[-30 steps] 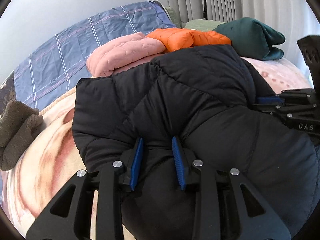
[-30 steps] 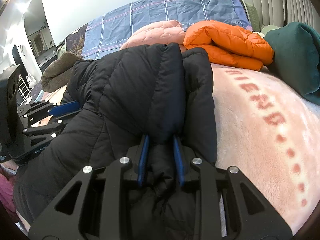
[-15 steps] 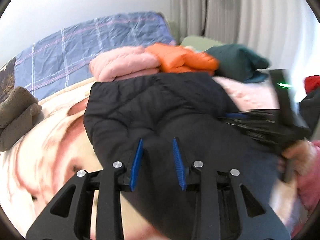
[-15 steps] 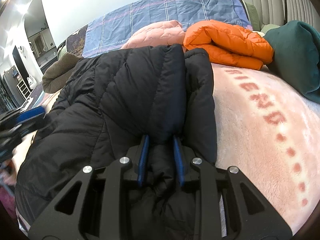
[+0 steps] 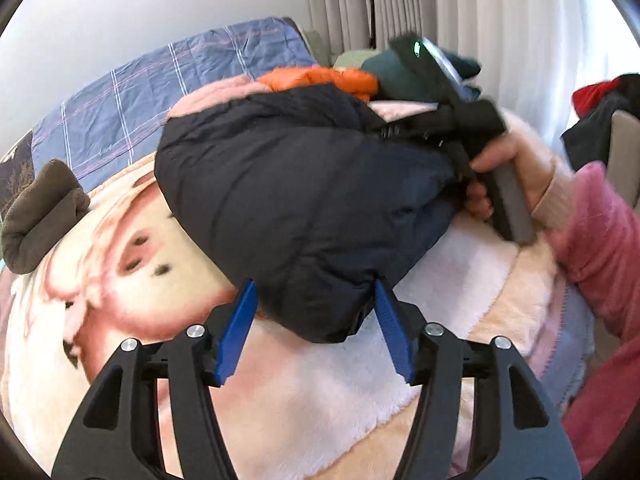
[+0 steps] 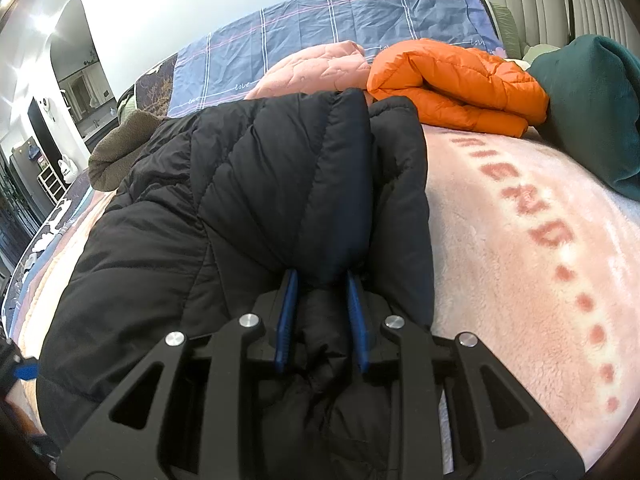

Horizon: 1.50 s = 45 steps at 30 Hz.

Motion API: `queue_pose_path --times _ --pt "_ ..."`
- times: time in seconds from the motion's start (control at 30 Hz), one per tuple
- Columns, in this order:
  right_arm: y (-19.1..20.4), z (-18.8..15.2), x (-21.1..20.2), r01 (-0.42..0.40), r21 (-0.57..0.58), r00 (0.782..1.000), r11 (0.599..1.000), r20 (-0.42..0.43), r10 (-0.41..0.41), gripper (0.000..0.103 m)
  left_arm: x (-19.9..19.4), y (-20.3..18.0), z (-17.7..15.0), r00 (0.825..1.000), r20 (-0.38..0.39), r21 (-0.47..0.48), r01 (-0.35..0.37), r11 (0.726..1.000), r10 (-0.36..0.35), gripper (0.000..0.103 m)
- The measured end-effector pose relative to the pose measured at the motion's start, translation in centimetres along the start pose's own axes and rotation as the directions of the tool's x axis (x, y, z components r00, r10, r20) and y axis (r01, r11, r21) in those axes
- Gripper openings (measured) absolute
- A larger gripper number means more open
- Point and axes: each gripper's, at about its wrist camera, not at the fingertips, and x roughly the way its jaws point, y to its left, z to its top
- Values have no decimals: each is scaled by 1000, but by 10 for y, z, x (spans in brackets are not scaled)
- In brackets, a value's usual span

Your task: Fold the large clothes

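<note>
A black puffer jacket (image 5: 296, 184) lies bunched and folded on a pink blanket (image 5: 320, 392) on the bed. My left gripper (image 5: 316, 332) is open, its blue pads on either side of the jacket's near edge without pinching it. My right gripper (image 6: 320, 320) is shut on a thick fold of the same jacket (image 6: 256, 200). In the left wrist view the right gripper (image 5: 448, 120) and the hand holding it sit at the jacket's far right side.
A folded orange jacket (image 6: 452, 84), a pink quilted jacket (image 6: 312, 68) and a dark green garment (image 6: 592, 112) lie at the back of the bed. A brown garment (image 5: 36, 216) lies left. A blue plaid sheet (image 6: 340, 28) covers the head end.
My left gripper has let go of the jacket, opened wide and drawn back toward the near edge. The right gripper still holds its fold.
</note>
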Motion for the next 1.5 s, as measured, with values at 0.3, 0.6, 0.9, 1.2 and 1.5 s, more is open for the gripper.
queue_pose_path --times 0.3,0.6,0.9,1.2,1.5 --pt "-2 -1 0 -9 5 1000 1000 1 9 25 16 25 -2 993 -57 -167 -107 980 99 65" --pt "-3 0 1 -9 1 1000 1000 2 9 25 2 40 -31 985 -134 -177 -131 975 108 67" --pt "-4 0 1 -11 1 1000 1000 3 11 26 -55 57 22 995 96 -221 31 975 -10 47" --pt "-7 1 0 -19 19 1000 1000 6 18 26 97 74 87 999 -14 -179 40 983 -43 52" --pt "-6 2 -1 -34 29 999 999 13 33 26 86 69 105 998 -45 -127 30 992 -36 51"
